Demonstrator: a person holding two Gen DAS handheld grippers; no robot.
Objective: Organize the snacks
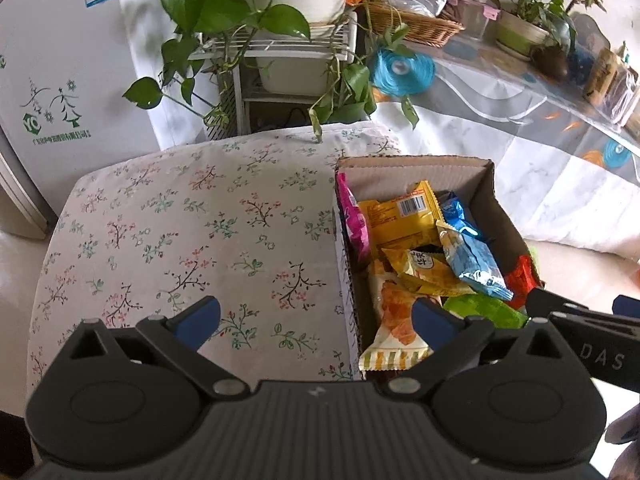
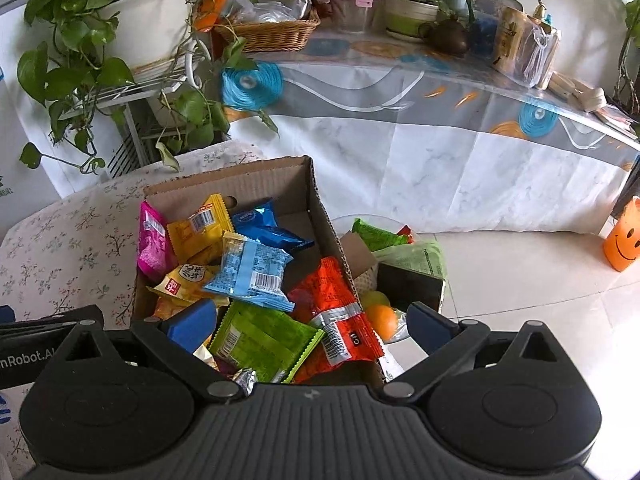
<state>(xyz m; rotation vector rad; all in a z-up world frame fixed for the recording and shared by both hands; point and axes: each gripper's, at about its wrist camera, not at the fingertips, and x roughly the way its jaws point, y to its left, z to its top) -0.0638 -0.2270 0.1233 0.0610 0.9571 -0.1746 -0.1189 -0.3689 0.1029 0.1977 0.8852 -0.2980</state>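
An open cardboard box (image 1: 416, 169) (image 2: 256, 180) sits on a floral-cloth surface (image 1: 192, 232) and holds several snack packets: pink (image 2: 150, 246), yellow (image 2: 200, 226), blue (image 2: 250, 270), green (image 2: 260, 340) and red (image 2: 332, 304). My left gripper (image 1: 316, 316) is open and empty, straddling the box's left wall near its front corner. My right gripper (image 2: 312, 324) is open and empty, just above the green and red packets at the box's near end. The right gripper's body shows at the right edge of the left wrist view (image 1: 592, 340).
A glass plate (image 2: 400, 248) beside the box holds a green packet, a phone and fruit. A table with a marble-print cloth (image 2: 440, 140) stands behind, carrying a wicker basket (image 2: 272, 32) and potted plants. A plant rack (image 1: 280, 48) is at the back left. An orange cup (image 2: 624, 240) stands on the floor.
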